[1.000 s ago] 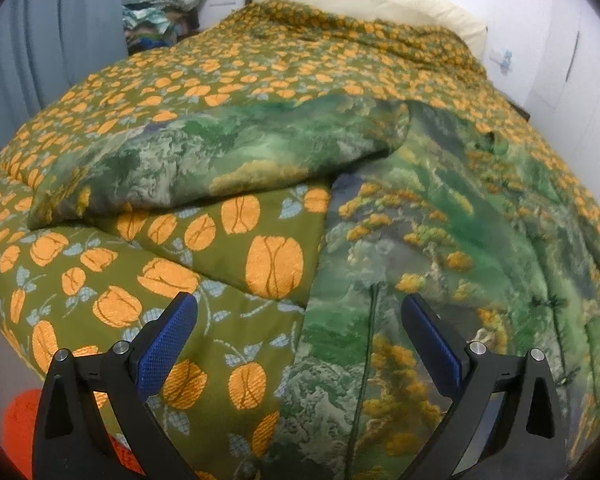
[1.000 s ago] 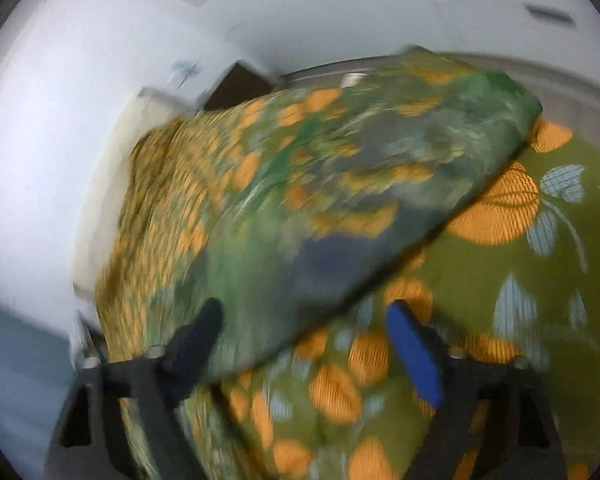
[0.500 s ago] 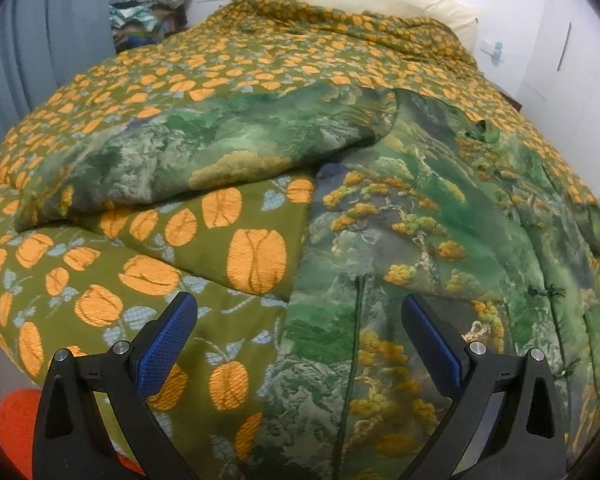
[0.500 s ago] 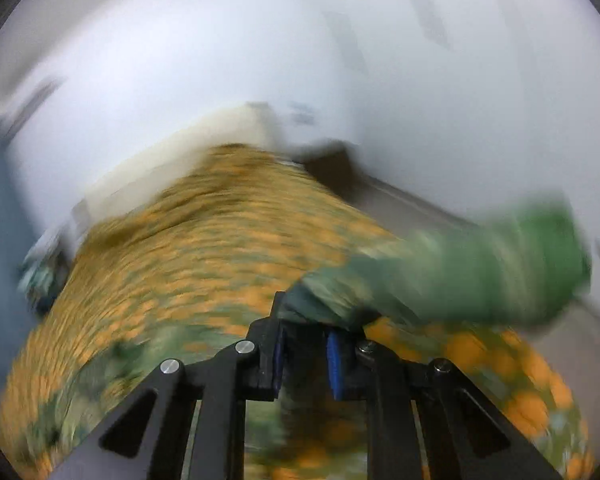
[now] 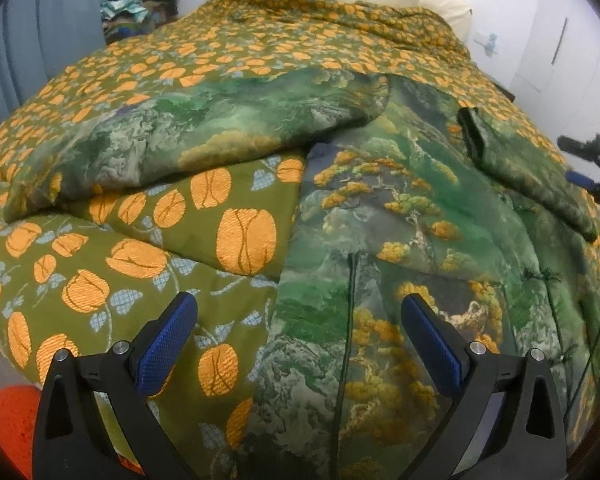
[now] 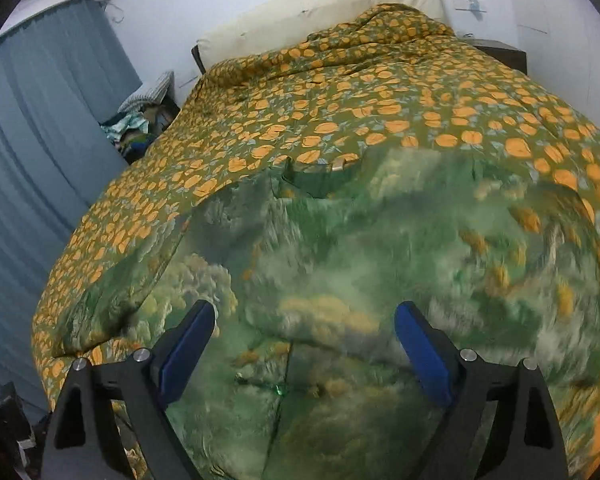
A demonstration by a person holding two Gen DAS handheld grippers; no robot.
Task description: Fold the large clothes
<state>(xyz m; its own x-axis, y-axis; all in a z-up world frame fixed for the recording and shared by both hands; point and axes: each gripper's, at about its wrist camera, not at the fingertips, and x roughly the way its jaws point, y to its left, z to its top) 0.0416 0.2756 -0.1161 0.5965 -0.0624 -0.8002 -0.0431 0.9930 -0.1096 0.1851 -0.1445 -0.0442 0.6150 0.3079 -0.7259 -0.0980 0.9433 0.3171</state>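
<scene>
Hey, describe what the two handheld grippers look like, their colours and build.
Both look alike. The left gripper has two black angular arms with triangular cut-outs, silver round bolt heads at the joints, and fingers faced with blue knurled pads. The right gripper has the same black frame, silver bolts and blue pads. No cables, markings or sleeves show on either.

Matt woven garment (image 5: 380,208), quilted bedspread (image 5: 240,236)

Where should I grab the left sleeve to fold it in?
Probably at the cuff end of the left sleeve, which lies stretched out to the left over the quilt. Come from the left side: the cuff's free edge faces that way, so tongs can slip over it, pinch both layers, and carry it across the jacket.
</scene>
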